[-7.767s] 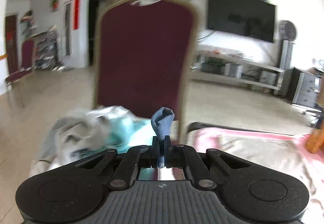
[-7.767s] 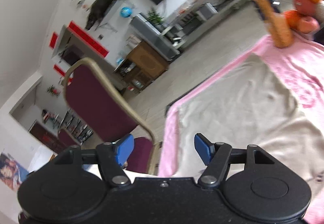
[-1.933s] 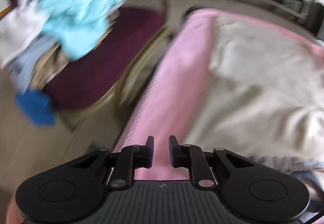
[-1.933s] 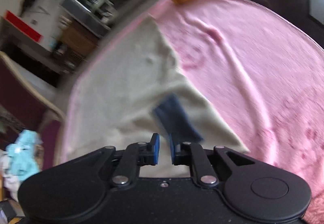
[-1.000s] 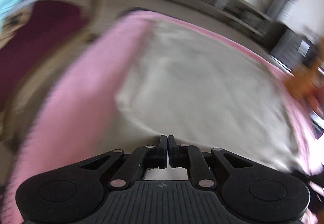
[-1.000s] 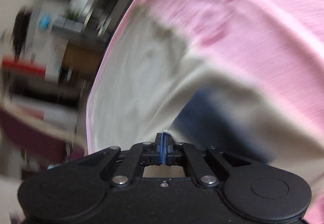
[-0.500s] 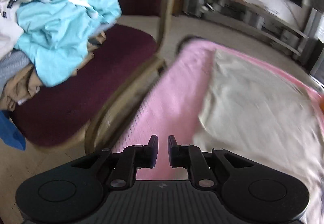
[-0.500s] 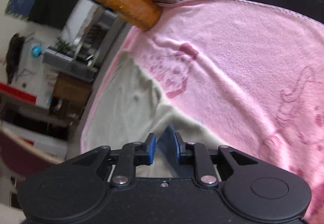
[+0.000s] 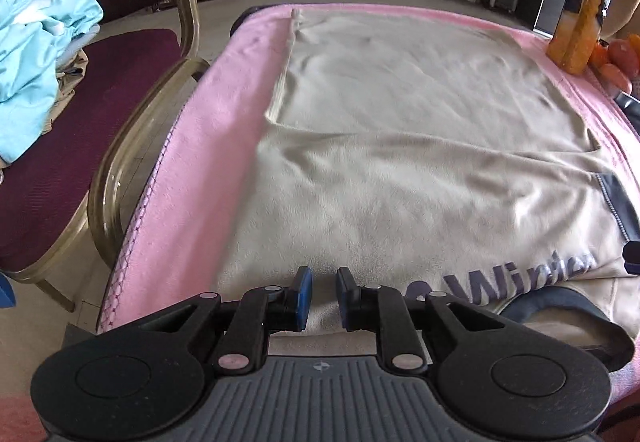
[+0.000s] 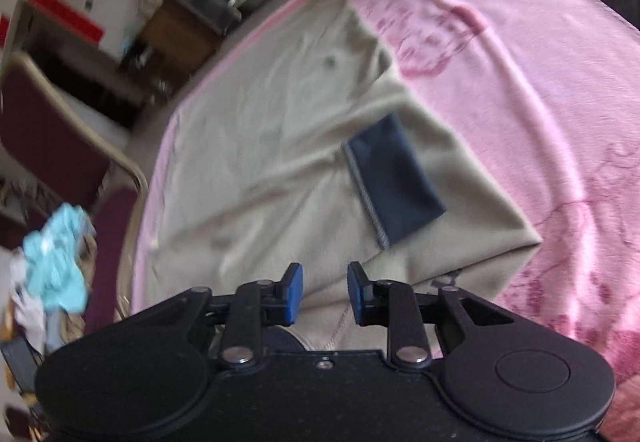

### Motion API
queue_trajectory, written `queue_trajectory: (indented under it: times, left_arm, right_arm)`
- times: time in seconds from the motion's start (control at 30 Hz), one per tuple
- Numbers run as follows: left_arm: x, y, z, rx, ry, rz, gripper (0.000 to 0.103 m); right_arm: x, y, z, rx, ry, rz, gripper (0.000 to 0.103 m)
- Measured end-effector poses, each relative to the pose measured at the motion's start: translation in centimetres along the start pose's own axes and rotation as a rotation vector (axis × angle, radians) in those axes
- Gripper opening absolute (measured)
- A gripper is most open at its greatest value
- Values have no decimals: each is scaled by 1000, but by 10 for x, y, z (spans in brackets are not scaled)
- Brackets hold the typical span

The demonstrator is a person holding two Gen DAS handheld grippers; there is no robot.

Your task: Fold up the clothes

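Both grippers released since before: left gripper (image 9: 322,296) narrowly parted, right gripper (image 10: 324,294) wider; shirt (image 9: 400,178) lettering half hidden.

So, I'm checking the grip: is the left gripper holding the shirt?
No, the left gripper is open above the beige shirt, with nothing between its jaws.

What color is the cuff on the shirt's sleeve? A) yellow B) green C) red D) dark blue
D: the cuff at the end of the folded-in sleeve on the beige shirt is dark blue.
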State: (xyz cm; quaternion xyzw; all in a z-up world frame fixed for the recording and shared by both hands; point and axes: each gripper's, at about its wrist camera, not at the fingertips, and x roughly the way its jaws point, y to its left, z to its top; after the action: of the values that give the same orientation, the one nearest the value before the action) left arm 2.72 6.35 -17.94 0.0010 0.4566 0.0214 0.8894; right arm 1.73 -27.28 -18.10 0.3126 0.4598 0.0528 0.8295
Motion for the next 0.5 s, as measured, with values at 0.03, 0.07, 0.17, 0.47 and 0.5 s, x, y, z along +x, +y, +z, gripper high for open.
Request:
queue_trajectory:
  times: [0.03,0.07,0.17,0.47,0.5]
  left_arm:
    - [2,0,0,0,4,0,18]
    - [3,0,-1,4,6,0,18]
    - [3,-6,-2,47,3,17,17]
    - [-11,-17,-18,125,14,59,18]
    - [-13,-20,-21,137,13,61,18]
  right_arm:
    - [3,4,-2,-30,10,-13,24]
    - [7,8,-4,-60,21,-25,24]
    - [13,19,-11,-147,41,-64,23]
    - [2,32,-38,-318,77,-170,22]
    - [0,32,-42,-320,82,-171,22]
